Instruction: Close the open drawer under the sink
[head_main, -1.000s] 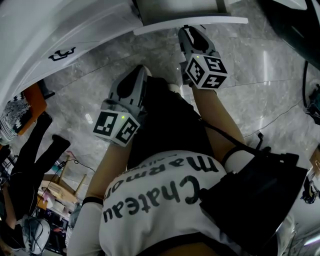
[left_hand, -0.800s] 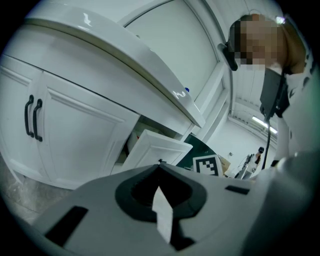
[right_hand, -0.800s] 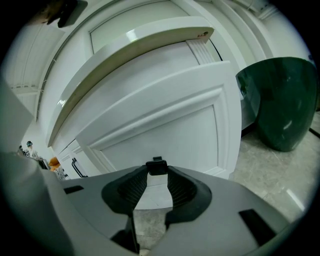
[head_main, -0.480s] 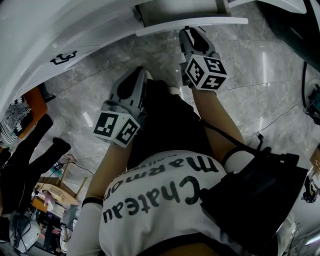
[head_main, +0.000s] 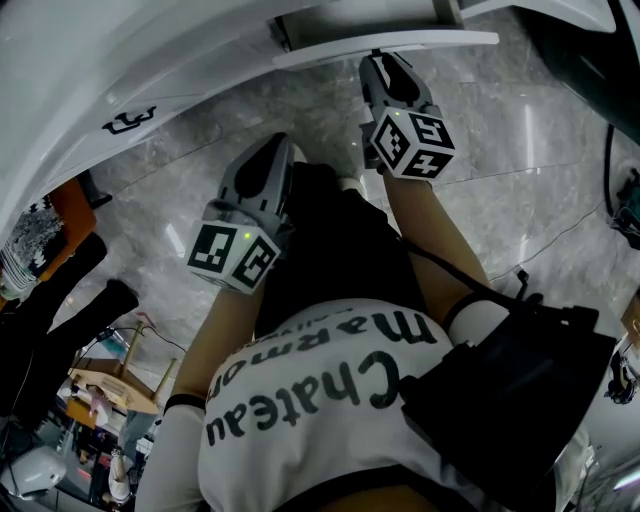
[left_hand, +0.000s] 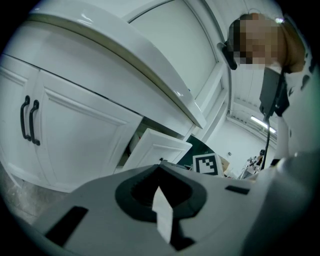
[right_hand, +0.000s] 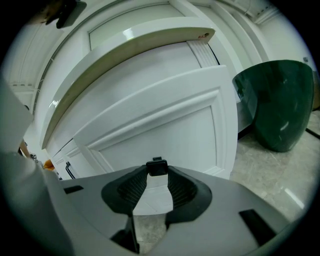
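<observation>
Pressing evenly, drive right gripper (head_main: 385, 68), tongs spread and empty, straight into the open drawer front (right_hand: 165, 120) just beyond, far right; avoid skewing; leave left gripper (head_main: 268, 160), tongs pressed together, nearer.

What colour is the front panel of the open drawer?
White. The drawer front shows best in the right gripper view.

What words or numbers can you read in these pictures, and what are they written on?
"Chateau": on the person's white shirt, upside down in the head view.
"marmon": the line beside it on the same shirt; the rest curves out of sight.
Cubes on the left gripper and right gripper: black-and-white square markers only, no words.
Nothing else can be read.
</observation>
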